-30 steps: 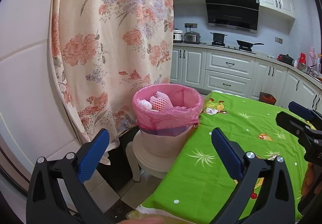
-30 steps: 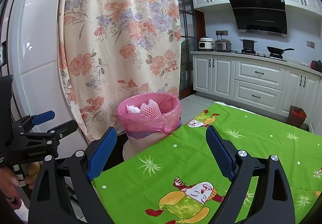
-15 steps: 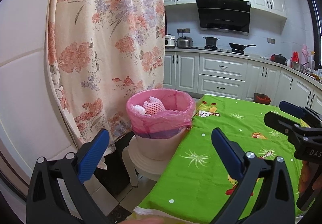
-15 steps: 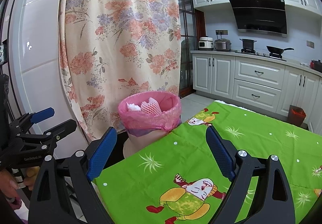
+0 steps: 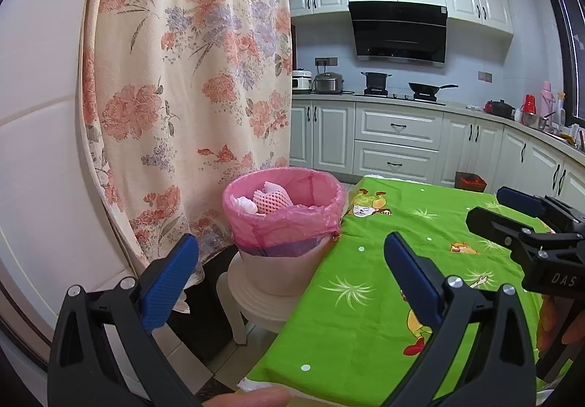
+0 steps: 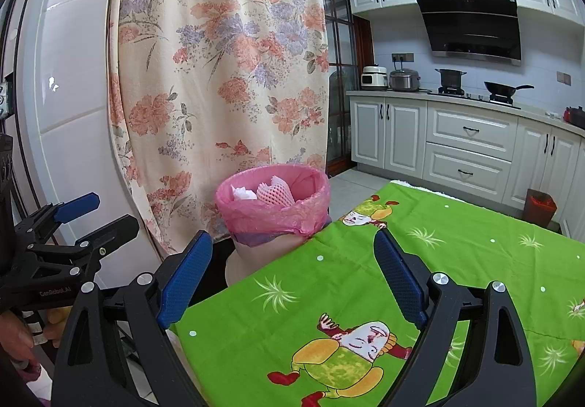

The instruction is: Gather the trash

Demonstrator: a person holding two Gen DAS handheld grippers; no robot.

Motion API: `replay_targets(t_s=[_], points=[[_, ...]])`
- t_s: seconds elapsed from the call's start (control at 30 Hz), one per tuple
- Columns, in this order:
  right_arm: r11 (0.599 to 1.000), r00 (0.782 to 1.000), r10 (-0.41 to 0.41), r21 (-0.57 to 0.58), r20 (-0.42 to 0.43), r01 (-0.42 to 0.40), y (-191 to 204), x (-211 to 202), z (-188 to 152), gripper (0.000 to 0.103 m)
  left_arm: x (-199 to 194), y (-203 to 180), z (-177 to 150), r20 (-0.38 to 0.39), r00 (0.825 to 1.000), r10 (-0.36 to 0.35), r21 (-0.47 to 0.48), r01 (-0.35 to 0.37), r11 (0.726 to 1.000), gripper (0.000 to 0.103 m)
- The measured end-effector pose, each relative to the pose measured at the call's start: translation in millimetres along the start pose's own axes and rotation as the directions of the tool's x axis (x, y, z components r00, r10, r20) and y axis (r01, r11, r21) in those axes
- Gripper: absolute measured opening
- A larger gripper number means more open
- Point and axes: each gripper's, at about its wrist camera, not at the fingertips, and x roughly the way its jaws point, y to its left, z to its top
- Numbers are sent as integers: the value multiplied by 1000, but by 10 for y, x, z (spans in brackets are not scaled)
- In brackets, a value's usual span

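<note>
Trash (image 5: 272, 201): two pieces visible, a pink foam fruit net with open mesh texture and a crumpled white tissue (image 6: 244, 193) beside it; both lie inside the bin (image 5: 283, 266), none on the table as far as the views show.

Bin: round, cream plastic, tapering downward; lined with a thin, glossy pink bag (image 6: 272, 217) folded over the rim and wrinkled, a purple band showing beneath the fold; stands on a white stool (image 5: 252, 308), touching the table's corner, in front of a floral curtain (image 5: 190, 78).

Table: covered by a bright green cloth (image 6: 365, 290) printed with cartoon figures and pale starbursts; soft, matte, creased at the edge.

Left gripper (image 5: 292, 279): black frame, blue ribbed pads; fingers wide apart, nothing between them; held over the table's near edge, facing the bin.

Right gripper (image 6: 292, 272): same build; fingers spread, empty; held above the cloth.

Step in hand, as judged: collection appears finished or near it; next move calls for checking the unseen table area for leftover scraps, or gathering the bag's rim.
</note>
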Motion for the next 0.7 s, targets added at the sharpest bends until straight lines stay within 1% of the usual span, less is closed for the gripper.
replay_targets(t_s=[0.27, 0.47, 0.57, 0.7], points=[[1000, 1000, 0, -3, -7, 0, 21, -4, -31, 84, 41, -22, -53, -15, 1000, -13, 4, 13, 1000, 98], [1000, 1000, 3, -5, -15, -3, 36, 9, -51, 84, 64, -19, -92, -18, 1000, 9, -2, -9, 1000, 98], [1000, 1000, 3, -4, -16, -3, 31, 17, -50, 84, 69, -4, -96, -19, 1000, -4, -3, 4, 1000, 98], [1000, 1000, 2, -4, -15, -2, 33, 19, -57, 84, 73, -5, -107, -22, 1000, -3, 3, 3, 1000, 98]])
